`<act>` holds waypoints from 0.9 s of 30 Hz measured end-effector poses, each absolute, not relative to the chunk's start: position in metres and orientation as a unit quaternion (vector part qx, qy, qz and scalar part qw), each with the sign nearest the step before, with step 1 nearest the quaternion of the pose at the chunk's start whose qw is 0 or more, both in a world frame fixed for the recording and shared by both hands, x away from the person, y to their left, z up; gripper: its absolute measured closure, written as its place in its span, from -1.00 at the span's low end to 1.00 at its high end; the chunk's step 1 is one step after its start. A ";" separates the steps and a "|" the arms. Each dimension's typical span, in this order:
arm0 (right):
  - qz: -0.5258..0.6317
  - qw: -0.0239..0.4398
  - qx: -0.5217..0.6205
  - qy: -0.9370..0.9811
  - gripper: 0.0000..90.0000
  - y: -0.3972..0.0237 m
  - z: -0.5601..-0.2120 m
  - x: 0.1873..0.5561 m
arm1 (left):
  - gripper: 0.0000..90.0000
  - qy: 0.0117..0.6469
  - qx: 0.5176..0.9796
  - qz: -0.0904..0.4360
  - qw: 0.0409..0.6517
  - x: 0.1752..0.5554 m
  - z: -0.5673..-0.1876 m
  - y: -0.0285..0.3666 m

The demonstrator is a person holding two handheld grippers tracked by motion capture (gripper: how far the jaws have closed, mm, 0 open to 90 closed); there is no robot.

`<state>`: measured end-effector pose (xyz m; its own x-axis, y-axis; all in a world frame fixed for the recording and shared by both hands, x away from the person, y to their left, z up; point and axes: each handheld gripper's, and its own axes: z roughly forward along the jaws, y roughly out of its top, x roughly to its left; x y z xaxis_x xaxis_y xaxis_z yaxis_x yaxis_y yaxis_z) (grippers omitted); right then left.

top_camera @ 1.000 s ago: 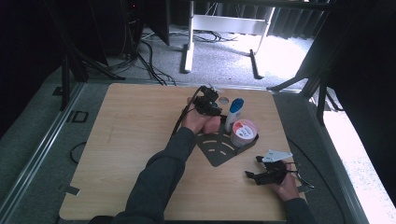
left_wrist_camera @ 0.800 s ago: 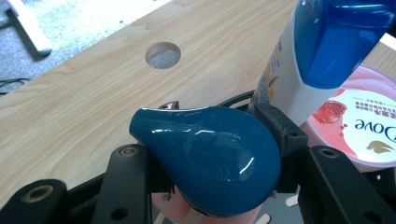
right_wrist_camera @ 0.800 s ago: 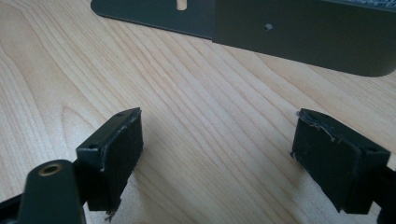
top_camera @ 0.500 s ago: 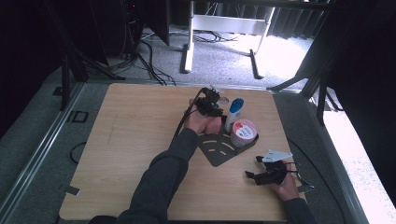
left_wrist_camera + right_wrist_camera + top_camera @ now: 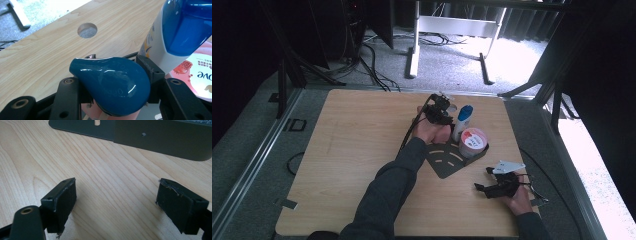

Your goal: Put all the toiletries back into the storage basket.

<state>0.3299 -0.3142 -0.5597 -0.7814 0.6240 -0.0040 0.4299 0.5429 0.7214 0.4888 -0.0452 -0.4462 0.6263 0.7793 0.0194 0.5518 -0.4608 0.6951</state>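
Gripping a blue-capped bottle (image 5: 110, 87), the left gripper (image 5: 439, 111) sits just above centre in the high view, at the far edge of the dark rack (image 5: 447, 162). Its jaws pinch the bottle's cap from both sides, probably so the bottle stays upright while it is set into, or lifted out of, the rack. Right of it stand a white bottle (image 5: 463, 121) and a pink tub (image 5: 472, 142), close together in the rack's corner; that seems to be why the held bottle is kept just beside them. In the lower right of the high view, the right gripper (image 5: 497, 186) rests low over the table (image 5: 352, 145), jaws spread with nothing between, well apart from the bottles and apparently idle.
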 end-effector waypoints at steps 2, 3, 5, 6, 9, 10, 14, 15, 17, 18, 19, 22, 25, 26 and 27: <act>0.370 0.131 0.303 0.868 -0.64 -0.314 -0.560 0.330 | 0.18 0.398 0.837 0.170 0.335 0.489 -0.446 -0.046; 0.370 0.131 0.303 0.868 -0.64 -0.314 -0.560 0.330 | 0.18 0.399 0.836 0.171 0.335 0.489 -0.446 -0.047; 0.370 0.132 0.303 0.868 -0.64 -0.314 -0.560 0.330 | 0.18 0.399 0.836 0.172 0.335 0.489 -0.446 -0.047; 0.370 0.132 0.303 0.868 -0.64 -0.314 -0.560 0.330 | 0.18 0.400 0.836 0.172 0.335 0.489 -0.446 -0.048; 0.370 0.131 0.303 0.868 -0.64 -0.314 -0.560 0.330 | 0.18 0.401 0.835 0.173 0.335 0.489 -0.447 -0.048; 0.370 0.131 0.303 0.868 -0.64 -0.314 -0.560 0.330 | 0.18 0.401 0.835 0.173 0.335 0.489 -0.447 -0.049; 0.370 0.132 0.303 0.868 -0.64 -0.314 -0.560 0.330 | 0.18 0.402 0.834 0.175 0.336 0.488 -0.447 -0.050; 0.370 0.131 0.303 0.868 -0.64 -0.314 -0.560 0.330 | 0.18 0.404 0.833 0.175 0.337 0.488 -0.447 -0.050; 0.370 0.132 0.303 0.868 -0.64 -0.314 -0.560 0.330 | 0.18 0.404 0.833 0.175 0.337 0.488 -0.447 -0.051; 0.370 0.131 0.303 0.868 -0.64 -0.314 -0.560 0.330 | 0.18 0.404 0.832 0.174 0.338 0.488 -0.447 -0.052; 0.370 0.131 0.303 0.868 -0.64 -0.314 -0.560 0.330 | 0.18 0.404 0.832 0.173 0.340 0.488 -0.447 -0.052; 0.370 0.132 0.303 0.868 -0.64 -0.314 -0.560 0.330 | 0.18 0.404 0.831 0.173 0.341 0.487 -0.447 -0.054; 0.370 0.131 0.303 0.868 -0.64 -0.314 -0.560 0.330 | 0.18 0.403 0.831 0.173 0.341 0.487 -0.447 -0.054; 0.370 0.131 0.303 0.868 -0.64 -0.314 -0.560 0.330 | 0.18 0.403 0.831 0.173 0.342 0.487 -0.447 -0.054; 0.369 0.131 0.303 0.868 -0.64 -0.314 -0.560 0.330 | 0.18 0.404 0.830 0.173 0.343 0.487 -0.448 -0.053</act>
